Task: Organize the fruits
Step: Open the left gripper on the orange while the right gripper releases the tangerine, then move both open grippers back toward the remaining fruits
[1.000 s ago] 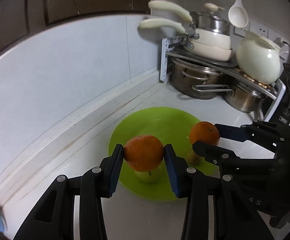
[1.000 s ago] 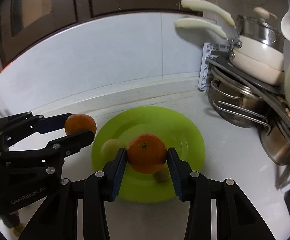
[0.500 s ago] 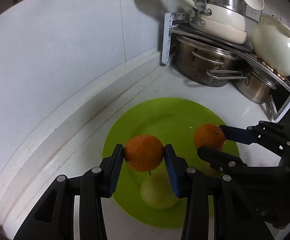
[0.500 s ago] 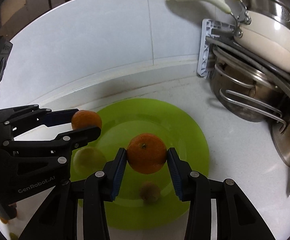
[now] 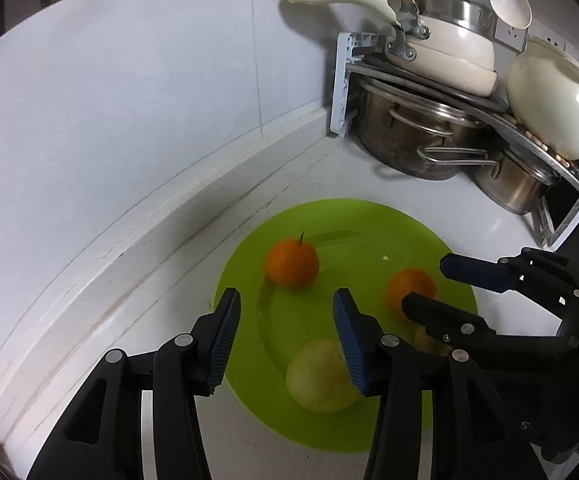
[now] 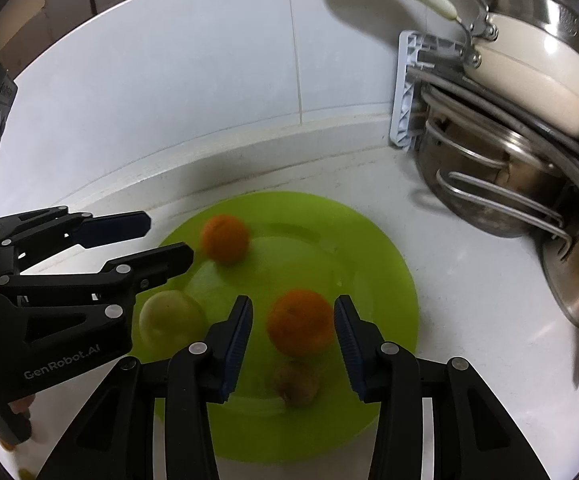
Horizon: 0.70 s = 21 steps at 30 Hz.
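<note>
Orange fruits (image 5: pixel 292 263) on green plate (image 5: pixel 369 220) — tongs (image 5: pixel 286 334) apart.

Two oranges (image 6: pixel 224 243) (image 6: pixel 300 328), a pale pear (image 6: pixel 171 320) and a brown kiwi (image 6: pixel 295 383) lie apart on the green plate (image 6: pixel 385 280), centre of frame; both oranges motion-blurred.

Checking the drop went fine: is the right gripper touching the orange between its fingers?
Apart. In the right wrist view the right gripper is open, and green plate shows on both sides between its fingers and the blurred orange.
</note>
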Tool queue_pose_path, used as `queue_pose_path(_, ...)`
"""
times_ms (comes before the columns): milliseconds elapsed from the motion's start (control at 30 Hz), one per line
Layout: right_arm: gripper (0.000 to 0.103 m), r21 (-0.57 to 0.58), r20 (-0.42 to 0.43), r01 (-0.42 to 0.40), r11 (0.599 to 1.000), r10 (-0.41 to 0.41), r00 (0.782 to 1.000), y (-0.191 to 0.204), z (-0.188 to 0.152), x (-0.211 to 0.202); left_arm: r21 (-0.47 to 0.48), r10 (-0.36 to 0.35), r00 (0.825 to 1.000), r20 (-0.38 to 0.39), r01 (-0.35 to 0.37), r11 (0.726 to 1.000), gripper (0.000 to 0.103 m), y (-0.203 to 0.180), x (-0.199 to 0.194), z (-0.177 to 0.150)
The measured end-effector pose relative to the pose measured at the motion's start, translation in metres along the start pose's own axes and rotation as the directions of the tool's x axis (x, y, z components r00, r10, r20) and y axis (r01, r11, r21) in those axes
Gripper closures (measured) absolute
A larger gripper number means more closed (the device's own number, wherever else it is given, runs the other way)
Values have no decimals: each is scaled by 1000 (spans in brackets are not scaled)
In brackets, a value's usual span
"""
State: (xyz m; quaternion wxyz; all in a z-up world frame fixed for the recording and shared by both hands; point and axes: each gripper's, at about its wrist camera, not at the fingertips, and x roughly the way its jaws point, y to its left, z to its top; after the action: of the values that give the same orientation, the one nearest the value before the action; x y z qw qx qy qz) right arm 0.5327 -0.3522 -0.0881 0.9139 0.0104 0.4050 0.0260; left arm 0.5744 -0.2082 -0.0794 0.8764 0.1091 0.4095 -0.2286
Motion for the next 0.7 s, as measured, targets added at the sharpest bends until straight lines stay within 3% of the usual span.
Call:
queue_pose_path(400, 59, -15, 76, -9, 1000, 10, 997, 18, -10, -42, -16, 38, 997, 61, -37, 999, 55, -7, -51, -14)
queue_pose_path(533, 59, -18, 114, -25, 1000, 27, 993, 26, -13, -67, -43, 21, 995, 95, -17, 999, 52, -8, -79, -19)
queue_pose_path(700, 59, -23, 146, -53, 998, 55, 988, 32, -18, -94, -64, 51, 988, 148, -42, 997, 49, -12, -120, -27)
